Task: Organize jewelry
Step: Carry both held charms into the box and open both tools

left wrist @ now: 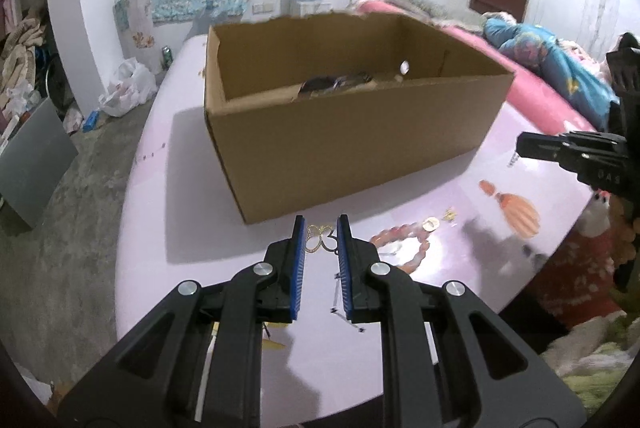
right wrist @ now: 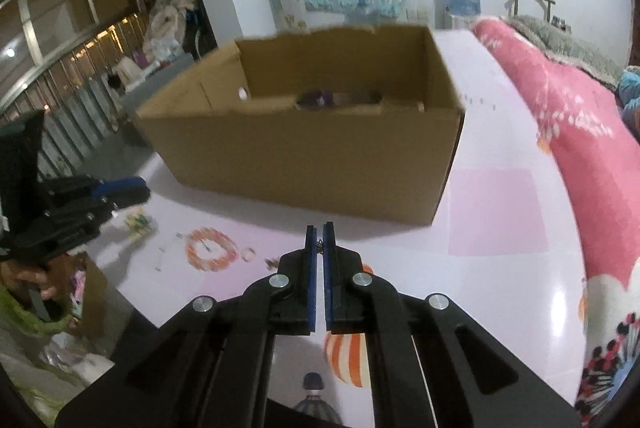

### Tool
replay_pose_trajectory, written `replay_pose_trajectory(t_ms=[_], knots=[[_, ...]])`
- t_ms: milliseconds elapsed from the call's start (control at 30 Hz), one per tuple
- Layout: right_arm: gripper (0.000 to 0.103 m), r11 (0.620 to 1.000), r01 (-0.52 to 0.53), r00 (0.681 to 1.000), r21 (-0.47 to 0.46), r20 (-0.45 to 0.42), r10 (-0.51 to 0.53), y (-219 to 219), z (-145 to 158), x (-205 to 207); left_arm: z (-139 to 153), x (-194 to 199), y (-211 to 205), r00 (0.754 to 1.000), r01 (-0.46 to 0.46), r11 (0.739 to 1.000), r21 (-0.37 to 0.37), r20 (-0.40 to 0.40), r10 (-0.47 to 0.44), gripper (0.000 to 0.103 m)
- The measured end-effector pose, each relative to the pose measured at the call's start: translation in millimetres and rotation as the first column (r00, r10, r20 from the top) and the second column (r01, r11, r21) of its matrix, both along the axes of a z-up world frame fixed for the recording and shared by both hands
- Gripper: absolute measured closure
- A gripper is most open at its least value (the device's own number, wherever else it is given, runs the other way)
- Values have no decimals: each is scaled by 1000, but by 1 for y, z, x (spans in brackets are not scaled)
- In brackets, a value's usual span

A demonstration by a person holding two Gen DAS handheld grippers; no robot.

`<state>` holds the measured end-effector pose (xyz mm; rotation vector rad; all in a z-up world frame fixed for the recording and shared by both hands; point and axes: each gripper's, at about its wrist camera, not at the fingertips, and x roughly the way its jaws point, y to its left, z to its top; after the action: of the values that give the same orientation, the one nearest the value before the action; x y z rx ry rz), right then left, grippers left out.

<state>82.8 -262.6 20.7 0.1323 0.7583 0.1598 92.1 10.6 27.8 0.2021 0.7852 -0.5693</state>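
The left gripper point(left wrist: 321, 226) is over the near part of the glossy pale-pink worktop point(left wrist: 208, 228), its blue-padded fingers point(left wrist: 298, 260) standing narrowly apart. Between them sits a thin gold butterfly-shaped ornament point(left wrist: 319, 237), with a fine chain point(left wrist: 338, 304) trailing along the inner face of the right finger; the pads seem to pinch it, though contact is hard to confirm.

The right gripper point(right wrist: 320, 228) has its fingers point(right wrist: 311, 268) drawn almost together, and a tiny dark piece of jewelry point(right wrist: 319, 247) is caught in the slit near the tips; it is too small to identify.

Just beyond both grippers stands an open brown cardboard box point(left wrist: 344, 144), with some dark, blurred items on its floor.

On the worktop, near the box's front wall, lies a bracelet of orange and white beads point(right wrist: 209, 249) in a ring, with a small pale ring point(right wrist: 248, 253) just to its right and small gold bits beside that. An orange tassel earring point(left wrist: 516, 210) lies further right, on the near side of the right gripper as the left wrist view shows it.

A pink patterned blanket point(right wrist: 560, 116) covers the bed along the right side of the worktop.
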Motion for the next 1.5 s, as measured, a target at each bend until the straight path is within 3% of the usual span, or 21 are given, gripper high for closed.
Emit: replay_pose_trajectory(t_ms=[167,400,567,800,1033,1167,1500], knots=[[100,998,-53,990,-27,129,56,6,41,-4,39,-10,-8,996,59,998,-32,69,-56,88],[100,997,-78,976,-7,202,78,-5,72,19,83,1,-35,982,143,986,-91,141,-130,88],[100,991,-118,984,64,140,109,-15,73,62,87,41,-67,982,177,975,-135,92,-165,88],[100,986,-93,990,135,-95,106,-29,44,142,52,124,-111,976,148,975,-165,-134,-170,88],[99,987,-62,973,151,-212,94,-38,23,185,19,169,-131,954,81,990,-119,-277,-112,88],[99,983,-61,973,174,-211,98,-41,21,188,17,169,-128,955,70,990,-122,-278,-102,80],[99,977,-36,980,209,-185,75,-53,28,188,25,172,-117,963,31,989,-141,-259,-67,80]])
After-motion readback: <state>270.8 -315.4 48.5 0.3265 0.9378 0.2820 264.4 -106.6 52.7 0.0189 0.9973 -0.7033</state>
